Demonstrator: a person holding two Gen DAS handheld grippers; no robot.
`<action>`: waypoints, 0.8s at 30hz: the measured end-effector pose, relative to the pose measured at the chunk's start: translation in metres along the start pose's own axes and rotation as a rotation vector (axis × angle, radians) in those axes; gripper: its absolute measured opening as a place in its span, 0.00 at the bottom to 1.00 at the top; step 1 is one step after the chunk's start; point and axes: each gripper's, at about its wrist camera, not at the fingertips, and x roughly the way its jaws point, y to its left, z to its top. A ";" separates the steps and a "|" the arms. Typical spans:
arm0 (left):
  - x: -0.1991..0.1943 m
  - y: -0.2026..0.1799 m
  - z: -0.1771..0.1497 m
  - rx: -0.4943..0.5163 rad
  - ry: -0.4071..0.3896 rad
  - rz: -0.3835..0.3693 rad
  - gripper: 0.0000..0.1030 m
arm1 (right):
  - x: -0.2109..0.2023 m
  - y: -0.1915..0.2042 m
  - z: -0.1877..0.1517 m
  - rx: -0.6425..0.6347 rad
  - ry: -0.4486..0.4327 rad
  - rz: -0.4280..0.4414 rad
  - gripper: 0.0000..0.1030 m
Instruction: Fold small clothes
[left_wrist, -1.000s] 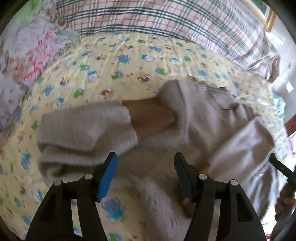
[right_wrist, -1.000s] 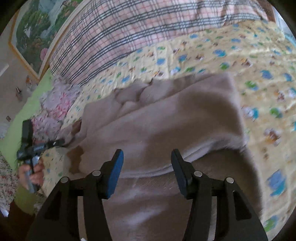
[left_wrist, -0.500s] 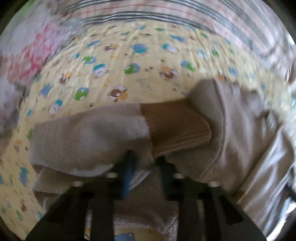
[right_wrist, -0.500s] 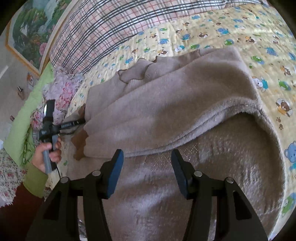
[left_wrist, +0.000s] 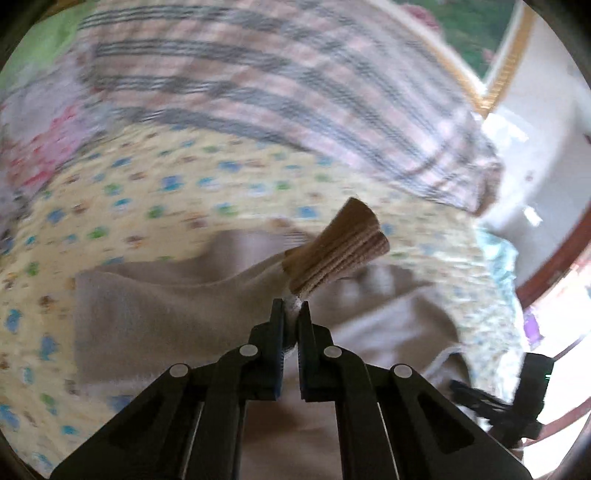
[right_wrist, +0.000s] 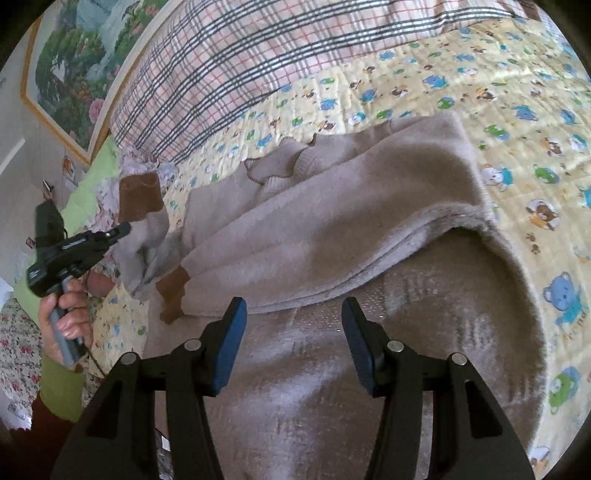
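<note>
A small beige fleece sweater (right_wrist: 332, 229) with brown ribbed cuffs lies on the yellow cartoon-print quilt (right_wrist: 498, 92). Its right sleeve is folded across the body. My left gripper (left_wrist: 291, 314) is shut on the left sleeve (left_wrist: 207, 295) just below its brown cuff (left_wrist: 340, 251) and holds it lifted off the quilt. From the right wrist view the left gripper (right_wrist: 122, 230) shows at the far left with the cuff (right_wrist: 140, 195) standing up above it. My right gripper (right_wrist: 291, 339) is open and empty, hovering over the sweater's lower body (right_wrist: 406, 350).
A pink and grey plaid blanket (right_wrist: 277, 55) lies along the head of the bed. A floral cloth (left_wrist: 40, 147) lies at the left. A framed painting (right_wrist: 74, 66) hangs on the wall. The second brown cuff (right_wrist: 173, 291) lies by the sweater's left edge.
My left gripper moved forward, closed on the left sleeve near its cuff and lifted it. The right gripper stayed open and drew back a little over the sweater's lower body.
</note>
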 end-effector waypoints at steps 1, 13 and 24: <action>0.001 -0.016 -0.001 0.014 -0.001 -0.025 0.03 | -0.004 -0.001 -0.001 0.001 -0.011 -0.001 0.53; 0.104 -0.136 -0.052 0.095 0.121 -0.146 0.03 | -0.048 -0.036 -0.006 0.063 -0.085 -0.058 0.53; 0.119 -0.110 -0.088 0.081 0.207 -0.157 0.16 | -0.041 -0.044 -0.002 0.108 -0.077 -0.055 0.53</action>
